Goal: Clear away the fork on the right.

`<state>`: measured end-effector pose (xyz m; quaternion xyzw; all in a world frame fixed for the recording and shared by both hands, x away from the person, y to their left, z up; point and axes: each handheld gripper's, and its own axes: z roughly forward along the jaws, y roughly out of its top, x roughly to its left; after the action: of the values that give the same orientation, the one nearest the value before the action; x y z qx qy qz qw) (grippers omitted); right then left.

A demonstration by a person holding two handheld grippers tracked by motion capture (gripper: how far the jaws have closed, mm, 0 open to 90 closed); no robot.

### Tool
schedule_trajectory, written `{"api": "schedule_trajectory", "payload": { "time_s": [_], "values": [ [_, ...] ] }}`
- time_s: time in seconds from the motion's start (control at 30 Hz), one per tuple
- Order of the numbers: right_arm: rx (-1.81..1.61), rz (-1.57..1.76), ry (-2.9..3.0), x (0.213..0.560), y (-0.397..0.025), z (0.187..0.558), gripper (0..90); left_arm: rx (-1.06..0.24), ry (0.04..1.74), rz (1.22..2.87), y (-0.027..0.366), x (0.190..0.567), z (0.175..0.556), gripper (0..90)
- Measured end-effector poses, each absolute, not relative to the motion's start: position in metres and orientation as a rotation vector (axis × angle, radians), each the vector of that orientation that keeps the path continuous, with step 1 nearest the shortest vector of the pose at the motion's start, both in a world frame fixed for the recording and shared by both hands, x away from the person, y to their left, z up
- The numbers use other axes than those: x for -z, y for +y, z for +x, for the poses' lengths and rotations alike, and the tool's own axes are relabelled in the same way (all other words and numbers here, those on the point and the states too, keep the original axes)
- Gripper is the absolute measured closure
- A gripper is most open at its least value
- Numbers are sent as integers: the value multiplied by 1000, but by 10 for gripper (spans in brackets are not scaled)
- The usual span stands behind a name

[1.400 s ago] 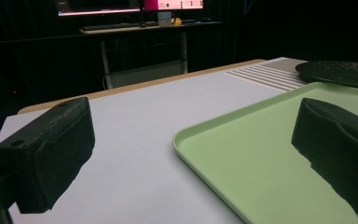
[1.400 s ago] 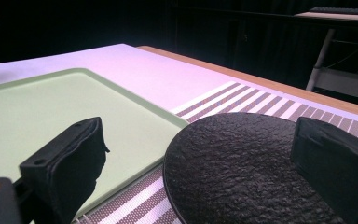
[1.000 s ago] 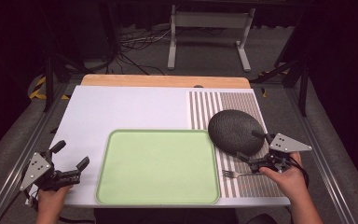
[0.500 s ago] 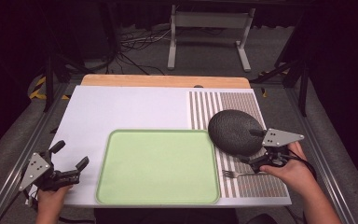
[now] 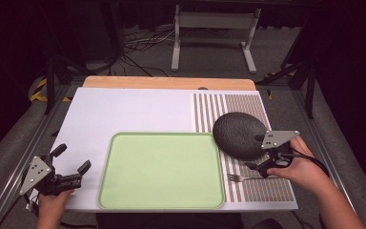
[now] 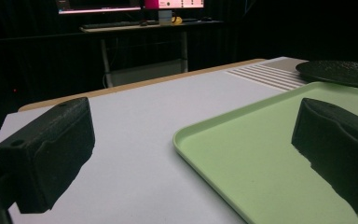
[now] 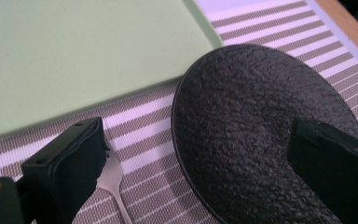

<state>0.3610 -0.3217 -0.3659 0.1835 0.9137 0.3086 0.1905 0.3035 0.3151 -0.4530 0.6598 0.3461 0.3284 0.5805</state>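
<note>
Plate (image 5: 239,135) lies bare on striped mat (image 5: 262,188), beside empty green tray (image 5: 162,170).

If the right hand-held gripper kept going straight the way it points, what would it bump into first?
Most likely the dark plate: the right hand-held gripper has its open jaws either side of the plate's near rim. The fork lies beside one jaw.

Left gripper (image 5: 71,171): low, jaws spread wide, nothing between them.
Right gripper (image 5: 256,165): jaws parted, unloaded.
</note>
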Motion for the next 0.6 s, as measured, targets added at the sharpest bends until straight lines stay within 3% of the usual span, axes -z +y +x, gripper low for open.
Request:
{"api": "schedule_trajectory", "payload": {
  "time_s": [0.6],
  "values": [
    [-606, 458, 2737, 365, -316, 371, 72, -770, 810, 1545, 315, 453, 303, 0]
  ]
}}
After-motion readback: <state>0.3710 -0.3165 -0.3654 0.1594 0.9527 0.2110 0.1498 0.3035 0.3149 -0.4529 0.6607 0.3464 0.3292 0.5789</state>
